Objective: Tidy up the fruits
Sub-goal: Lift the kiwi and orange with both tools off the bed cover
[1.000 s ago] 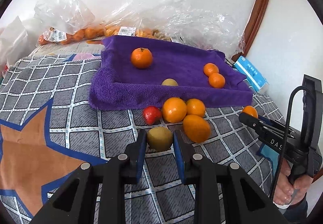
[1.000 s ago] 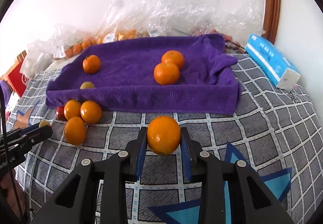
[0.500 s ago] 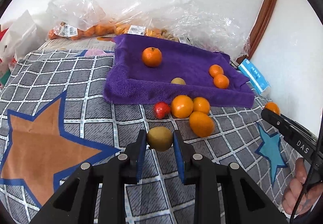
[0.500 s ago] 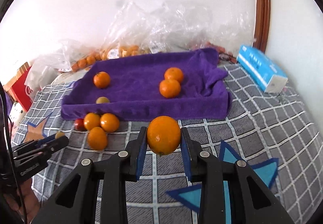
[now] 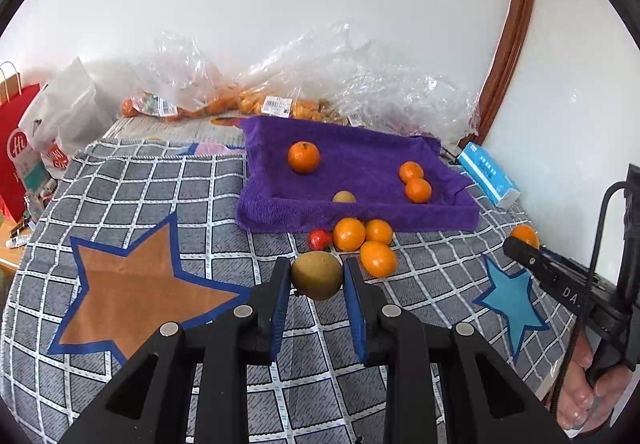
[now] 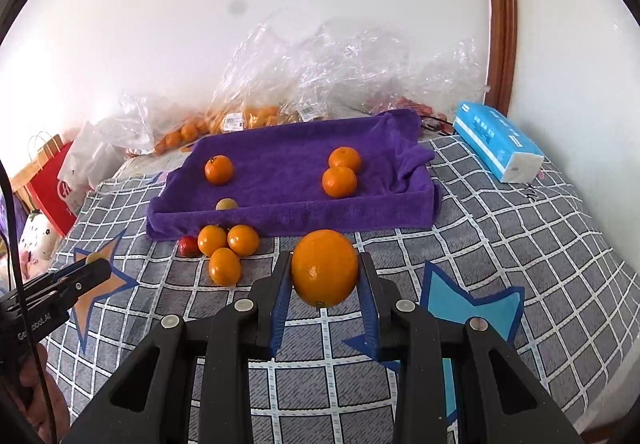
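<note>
Left gripper [image 5: 316, 276]: fingers clenched on a green-brown kiwi-like fruit [image 5: 316, 275], held above the checked blanket [image 5: 160, 184], short of the tray's near edge.
Right gripper [image 6: 325, 268]: fingers clamped on a large orange [image 6: 324, 267], lifted over the blanket in front of the tray's near wall.
Purple tray [image 6: 288, 214]: a towel-lined tray lying at the far middle of the blanket, its back edge against the plastic bags [image 6: 340, 64].
Inside the tray: one mandarin [image 6: 219, 169] near the far left corner, two mandarins [image 6: 339, 181] touching each other on the right half, and a small green-brown fruit [image 6: 227, 204] against the near wall.
Loose pile: three oranges [image 6: 225, 265] bunched together on the blanket just outside the tray's near left corner, with a small red fruit [image 6: 188, 245] touching their left side.
Tissue pack [image 6: 496, 140]: blue and white, at the far right edge of the blanket, beside the tray's right end.
Red paper bag [image 5: 16, 148]: standing off the blanket's far left edge.
</note>
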